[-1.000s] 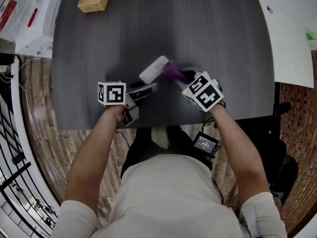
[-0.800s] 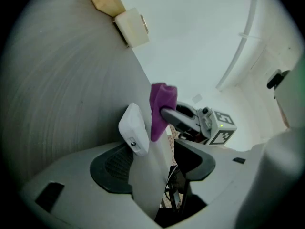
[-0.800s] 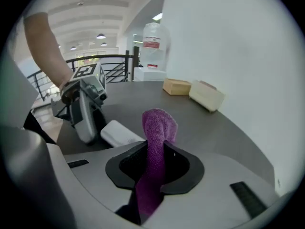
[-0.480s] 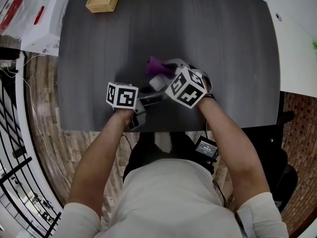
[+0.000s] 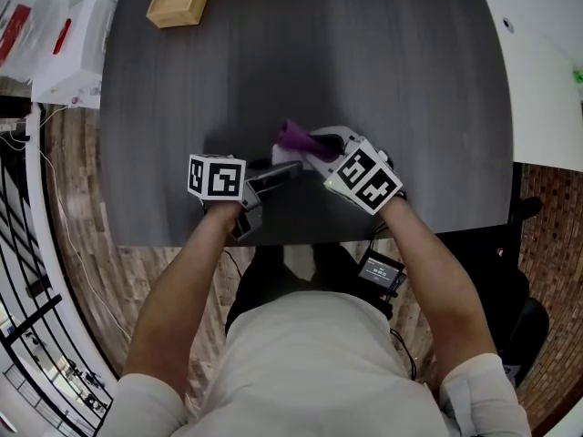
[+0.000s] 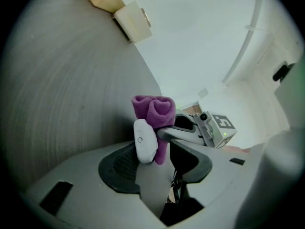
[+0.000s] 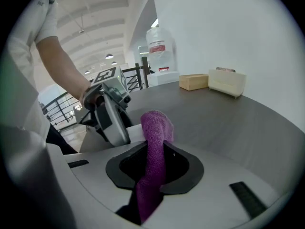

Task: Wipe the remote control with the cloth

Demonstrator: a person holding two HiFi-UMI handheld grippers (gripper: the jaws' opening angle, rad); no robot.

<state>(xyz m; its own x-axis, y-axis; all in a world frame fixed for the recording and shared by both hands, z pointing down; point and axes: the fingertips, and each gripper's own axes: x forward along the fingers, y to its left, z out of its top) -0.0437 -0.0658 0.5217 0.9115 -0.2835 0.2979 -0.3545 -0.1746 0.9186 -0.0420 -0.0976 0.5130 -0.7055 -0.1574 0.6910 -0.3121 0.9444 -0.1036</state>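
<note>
**A:** Now, nearest: closing the left gripper jaws on the remote?

**B:** Yes, holds it between the pads, over the table.

**A:** And beyond?

**B:** Clamps the cloth tight in the right gripper, pressed against the remote's far end.

No text, number or brand is legible. Boxes left of the table carry red labels, print too small to read. The remote bears one small round mark, not decipherable.
</note>
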